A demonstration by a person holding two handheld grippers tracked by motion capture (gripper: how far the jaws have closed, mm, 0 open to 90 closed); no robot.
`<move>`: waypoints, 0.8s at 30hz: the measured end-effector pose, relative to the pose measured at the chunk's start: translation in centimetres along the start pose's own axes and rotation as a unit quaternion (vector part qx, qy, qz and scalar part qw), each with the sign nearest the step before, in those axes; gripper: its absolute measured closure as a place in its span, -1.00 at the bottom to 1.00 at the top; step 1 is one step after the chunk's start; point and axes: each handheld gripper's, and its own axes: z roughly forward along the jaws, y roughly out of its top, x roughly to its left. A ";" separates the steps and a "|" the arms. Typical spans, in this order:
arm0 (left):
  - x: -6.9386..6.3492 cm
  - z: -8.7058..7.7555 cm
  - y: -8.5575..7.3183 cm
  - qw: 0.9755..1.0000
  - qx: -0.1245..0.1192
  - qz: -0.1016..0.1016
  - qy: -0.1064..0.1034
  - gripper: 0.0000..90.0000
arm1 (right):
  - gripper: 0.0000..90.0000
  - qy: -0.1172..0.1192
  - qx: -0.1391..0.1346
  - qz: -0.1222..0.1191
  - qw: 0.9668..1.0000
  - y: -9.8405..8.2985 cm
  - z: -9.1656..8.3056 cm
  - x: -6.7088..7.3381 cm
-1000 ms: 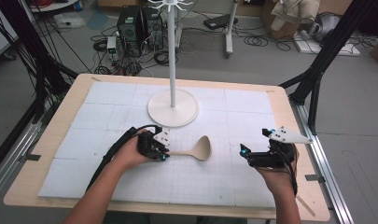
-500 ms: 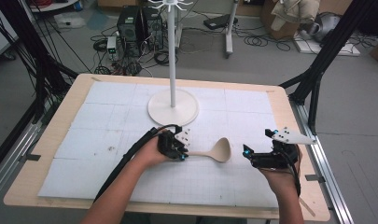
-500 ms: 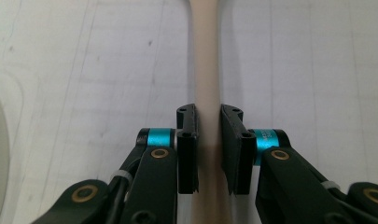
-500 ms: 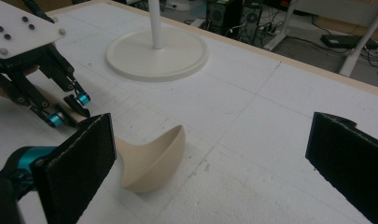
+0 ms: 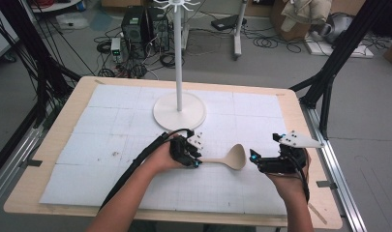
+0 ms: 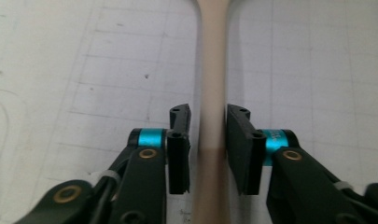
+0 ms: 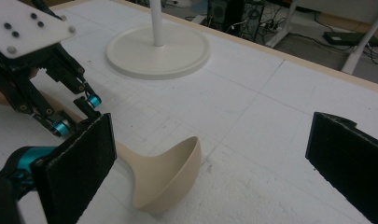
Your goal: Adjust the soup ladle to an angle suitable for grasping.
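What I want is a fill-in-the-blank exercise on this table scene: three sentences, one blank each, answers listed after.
1. The bowl of the beige ladle points toward the ____ gripper.
2. The right gripper holds its jaws ____, with nothing gripped.
3. The white stand rises from a flat ____ base at the far middle of the table.

Missing words: right; open; round
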 end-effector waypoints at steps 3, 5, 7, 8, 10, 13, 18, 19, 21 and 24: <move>0.0 -0.9 -0.1 1.000 -0.012 -0.015 0.012 0.21 | -0.99 0.001 0.000 -0.004 1.000 0.1 0.2 0.1; 0.3 -1.8 -0.5 0.999 -0.015 -0.034 0.022 0.03 | -0.99 0.002 -0.001 -0.005 1.000 0.2 0.3 0.1; 0.5 -2.7 -0.9 0.998 -0.026 -0.052 0.030 -0.07 | -0.99 0.002 -0.001 -0.005 1.000 0.2 0.3 0.2; 0.7 -3.3 -1.3 0.997 -0.033 -0.061 0.028 -0.10 | -0.99 0.003 -0.001 -0.005 1.000 0.2 0.4 0.2; 1.0 -4.6 -2.0 0.996 -0.051 -0.073 0.029 -0.15 | -0.99 0.005 -0.001 -0.009 1.000 0.3 0.4 0.3; 1.1 -6.8 -3.2 0.992 -0.088 -0.082 0.033 -0.18 | -0.99 0.006 -0.003 -0.008 1.000 0.3 0.3 0.3; 0.6 -9.8 -5.0 0.984 -0.139 -0.091 0.067 -0.47 | -0.99 0.007 -0.004 -0.009 1.000 0.4 0.3 0.3; 0.5 -10.3 -5.4 0.982 -0.147 -0.100 0.071 -0.47 | -0.99 0.007 -0.005 -0.011 1.000 0.4 0.3 0.4; 0.4 -11.2 -6.2 0.978 -0.159 -0.111 0.079 -0.54 | -0.99 0.009 -0.006 -0.013 1.000 0.4 0.4 0.5; 0.1 -12.4 -7.4 0.972 -0.174 -0.125 0.092 -0.67 | -0.99 0.013 -0.007 -0.014 1.000 0.5 0.4 0.7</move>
